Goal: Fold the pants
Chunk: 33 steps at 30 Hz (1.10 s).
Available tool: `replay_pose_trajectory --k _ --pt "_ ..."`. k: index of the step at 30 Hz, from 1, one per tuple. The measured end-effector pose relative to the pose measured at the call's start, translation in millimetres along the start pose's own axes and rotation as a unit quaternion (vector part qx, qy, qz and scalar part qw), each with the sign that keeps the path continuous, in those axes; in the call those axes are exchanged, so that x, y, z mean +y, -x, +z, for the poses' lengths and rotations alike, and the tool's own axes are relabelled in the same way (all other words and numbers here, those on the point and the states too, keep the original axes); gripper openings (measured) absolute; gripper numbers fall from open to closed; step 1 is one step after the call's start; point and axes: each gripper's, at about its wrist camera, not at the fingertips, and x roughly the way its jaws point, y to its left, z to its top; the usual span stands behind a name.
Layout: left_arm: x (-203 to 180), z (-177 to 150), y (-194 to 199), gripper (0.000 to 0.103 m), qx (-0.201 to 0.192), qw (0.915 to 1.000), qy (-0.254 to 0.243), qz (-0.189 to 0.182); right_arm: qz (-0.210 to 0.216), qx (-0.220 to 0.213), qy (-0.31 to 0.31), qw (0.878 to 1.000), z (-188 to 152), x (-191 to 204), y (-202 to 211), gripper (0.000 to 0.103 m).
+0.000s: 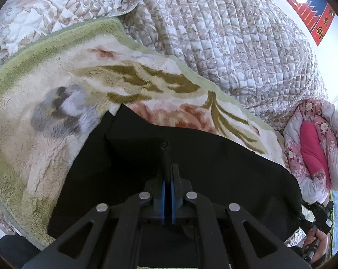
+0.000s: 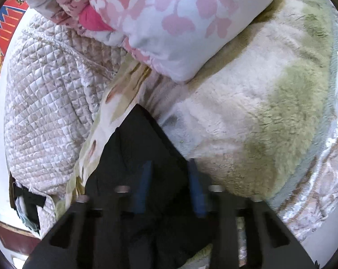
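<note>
The black pants (image 1: 213, 157) lie folded on a fleece blanket (image 1: 45, 134) with a green border and flower print. My left gripper (image 1: 168, 168) is shut, its blue-padded fingers pinching a raised fold of the black cloth. In the right wrist view the pants (image 2: 135, 148) show as a dark pointed shape on the blanket (image 2: 247, 116). My right gripper (image 2: 170, 170) is open above the pants' right edge, its fingers (image 2: 194, 179) blurred, with nothing between them. The right gripper's handle and a hand show in the left wrist view (image 1: 316, 231).
A quilted beige bedspread (image 1: 225, 33) covers the bed behind the blanket. A rolled pink floral duvet (image 2: 180, 22) lies close beyond the pants. A dark garment (image 2: 28, 201) hangs at the bed's left edge. A red and blue poster (image 1: 307, 6) is on the wall.
</note>
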Motion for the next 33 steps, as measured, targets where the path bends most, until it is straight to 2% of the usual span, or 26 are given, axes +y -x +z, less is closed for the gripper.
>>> replay_pose_trajectory --k 3,9,11,15,18,20,22,25,30,33 --pt "-0.9 0.0 1.3 0.005 -0.004 1.0 0.0 0.002 -0.005 -0.019 0.023 1.0 -0.6 6.1 9.9 0.01" --pt "-1.8 7.8 12.0 0.004 -0.017 0.9998 -0.003 -0.004 0.028 -0.029 0.041 0.998 1.3 23.9 26.9 0.007" --pt "-0.6 12.8 21.3 0.004 -0.027 0.9996 0.004 -0.007 0.055 -0.04 0.038 0.997 4.2 31.3 45.5 0.007" --pt "8.6 18.9 50.3 0.004 -0.054 0.9983 0.014 -0.014 0.07 -0.052 0.057 0.995 -1.3 43.5 75.0 0.006" --pt "20.1 12.9 61.2 0.004 -0.065 0.9978 0.01 0.007 0.026 -0.032 0.059 0.997 -11.7 32.3 68.8 0.006" --pt "34.8 3.8 52.7 0.004 -0.043 0.9986 0.022 0.021 -0.019 0.002 0.028 0.999 -16.7 6.8 50.0 0.007" --pt "47.5 -7.7 37.1 0.004 -0.013 0.9986 0.034 0.037 -0.04 0.018 0.018 0.999 -20.7 -7.1 40.4 0.007" --pt "57.2 -19.4 25.4 0.004 0.005 0.9979 0.041 0.05 -0.046 0.012 0.035 0.998 -21.0 2.8 44.1 0.007" --pt "50.9 -18.2 31.1 0.004 -0.01 0.9984 0.022 0.052 -0.047 0.0 0.061 0.997 -17.4 17.5 50.8 0.007" --pt "51.6 -22.0 27.6 0.004 0.0 0.998 0.012 0.061 -0.062 0.014 0.074 0.995 -20.6 12.8 44.8 0.008"
